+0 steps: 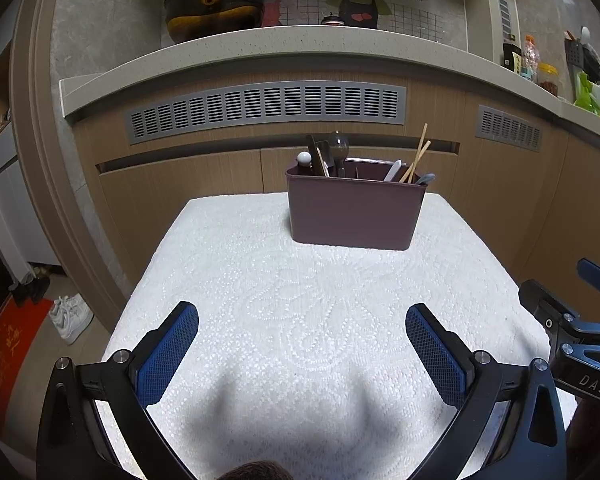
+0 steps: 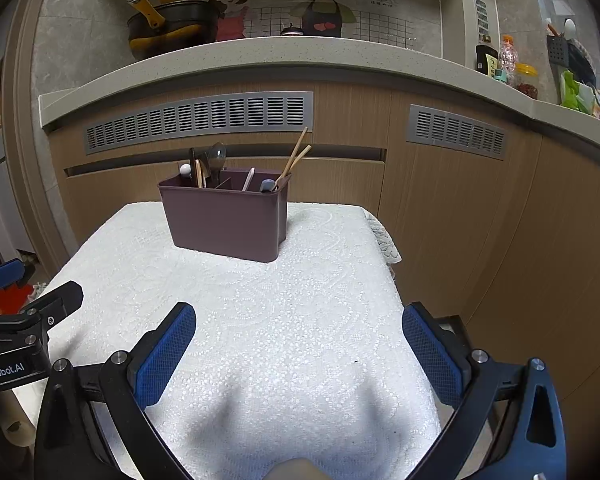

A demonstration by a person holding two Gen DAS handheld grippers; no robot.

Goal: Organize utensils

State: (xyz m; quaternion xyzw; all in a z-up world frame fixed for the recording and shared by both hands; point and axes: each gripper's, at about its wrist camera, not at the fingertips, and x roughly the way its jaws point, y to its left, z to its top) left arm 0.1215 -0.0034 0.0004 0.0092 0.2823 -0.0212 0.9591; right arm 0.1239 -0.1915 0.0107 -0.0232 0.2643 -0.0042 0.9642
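A dark purple utensil holder stands at the far side of a small table covered with a white lace cloth. It holds wooden chopsticks, a dark spoon, a white-knobbed utensil and pale handles. It also shows in the right wrist view with the chopsticks. My left gripper is open and empty, above the cloth's near part. My right gripper is open and empty, over the cloth to the right of the left one.
Wooden cabinets with grey vents rise behind the table under a pale counter. A black pan with a yellow handle and bottles stand on it. White shoes lie on the floor at left.
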